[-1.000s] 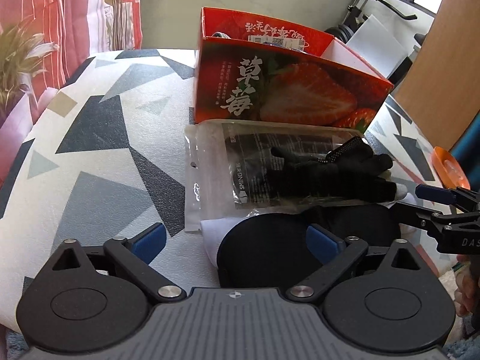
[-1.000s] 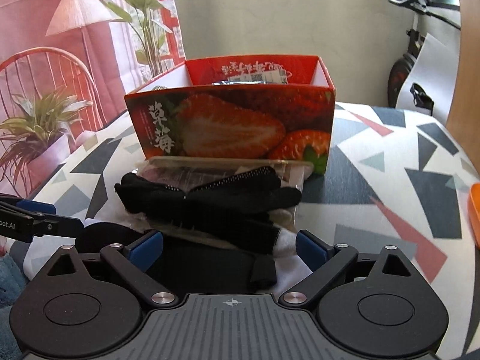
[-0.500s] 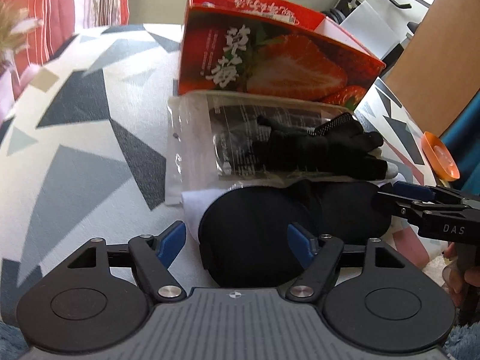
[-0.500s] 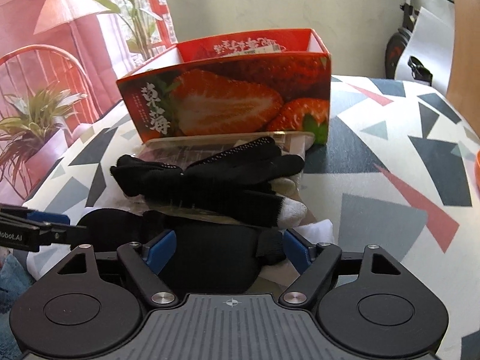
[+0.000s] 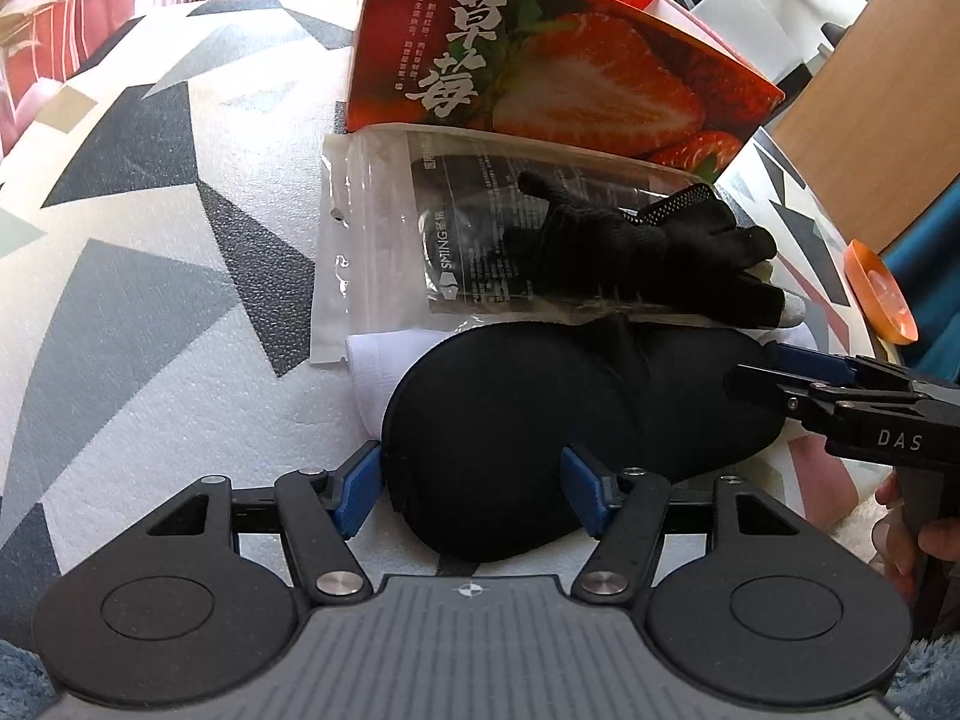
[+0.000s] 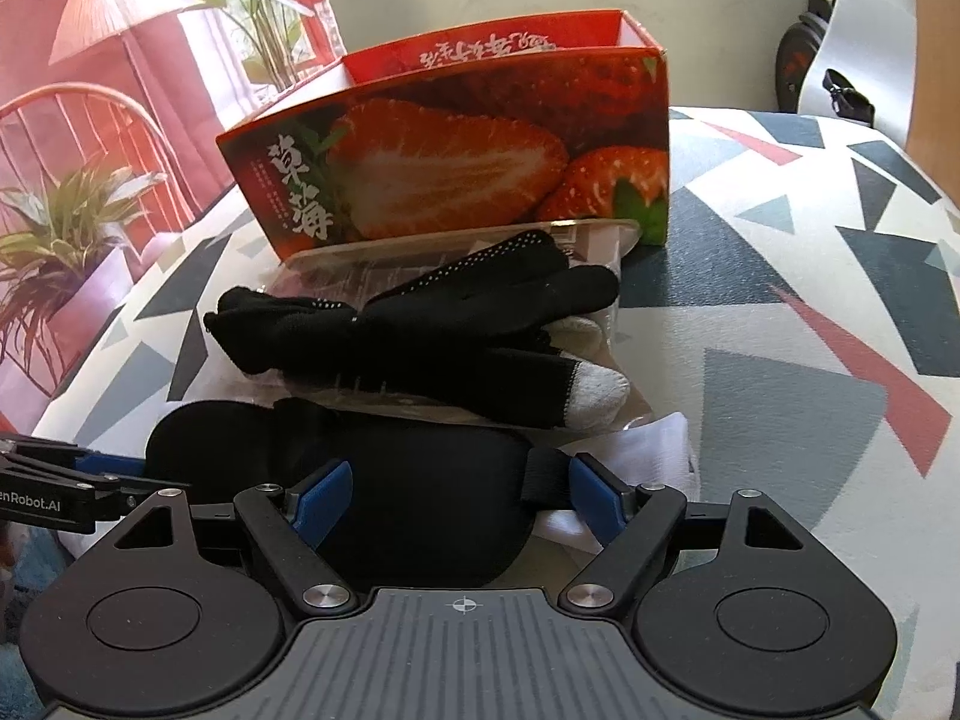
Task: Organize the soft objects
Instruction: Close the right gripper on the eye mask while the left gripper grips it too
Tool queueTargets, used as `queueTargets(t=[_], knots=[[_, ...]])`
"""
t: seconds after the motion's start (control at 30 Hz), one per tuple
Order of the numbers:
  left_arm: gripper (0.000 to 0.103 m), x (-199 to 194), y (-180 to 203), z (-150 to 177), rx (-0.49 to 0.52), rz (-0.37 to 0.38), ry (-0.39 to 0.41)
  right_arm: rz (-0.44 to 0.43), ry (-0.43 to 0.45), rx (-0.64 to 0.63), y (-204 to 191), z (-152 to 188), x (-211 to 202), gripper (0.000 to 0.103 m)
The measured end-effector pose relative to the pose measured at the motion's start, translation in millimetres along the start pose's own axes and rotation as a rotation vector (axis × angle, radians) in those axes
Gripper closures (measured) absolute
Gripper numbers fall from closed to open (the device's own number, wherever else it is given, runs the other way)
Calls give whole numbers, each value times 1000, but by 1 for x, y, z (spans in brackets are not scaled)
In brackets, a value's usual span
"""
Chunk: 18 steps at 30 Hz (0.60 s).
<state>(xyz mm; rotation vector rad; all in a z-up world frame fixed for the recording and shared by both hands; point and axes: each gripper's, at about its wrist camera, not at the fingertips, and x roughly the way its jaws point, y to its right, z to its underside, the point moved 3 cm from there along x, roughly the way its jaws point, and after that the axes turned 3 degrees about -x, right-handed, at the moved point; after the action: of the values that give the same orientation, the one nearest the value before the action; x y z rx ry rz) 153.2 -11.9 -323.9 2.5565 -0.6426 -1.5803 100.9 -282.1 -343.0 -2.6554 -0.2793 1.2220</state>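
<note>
A black padded eye mask (image 5: pixel 540 420) lies on the patterned table, over a white cloth (image 5: pixel 375 369). My left gripper (image 5: pixel 471 489) is open, with its fingers on either side of the mask's left pad. My right gripper (image 6: pixel 459 501) is open around the mask's (image 6: pixel 432 492) right pad and strap. Black gloves (image 5: pixel 636 258) (image 6: pixel 432 330) lie on a clear plastic bag (image 5: pixel 384 240) just beyond the mask. A red strawberry box (image 5: pixel 540 72) (image 6: pixel 468 156) stands open behind them.
The table (image 5: pixel 120 300) has a grey, black and red triangle pattern. An orange dish (image 5: pixel 879 291) sits at the right edge in the left wrist view. Potted plants (image 6: pixel 60 240) and a chair stand off the table's left side in the right wrist view.
Both grippers have moved forward and down onto the eye mask. Their fingers have narrowed around it from the wider opening before.
</note>
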Motion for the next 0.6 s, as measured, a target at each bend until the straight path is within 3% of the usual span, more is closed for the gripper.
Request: queueTargets(t=[0.6], knots=[[36, 0, 1, 0, 9, 3, 3, -14, -21, -19, -3, 0, 6, 23]])
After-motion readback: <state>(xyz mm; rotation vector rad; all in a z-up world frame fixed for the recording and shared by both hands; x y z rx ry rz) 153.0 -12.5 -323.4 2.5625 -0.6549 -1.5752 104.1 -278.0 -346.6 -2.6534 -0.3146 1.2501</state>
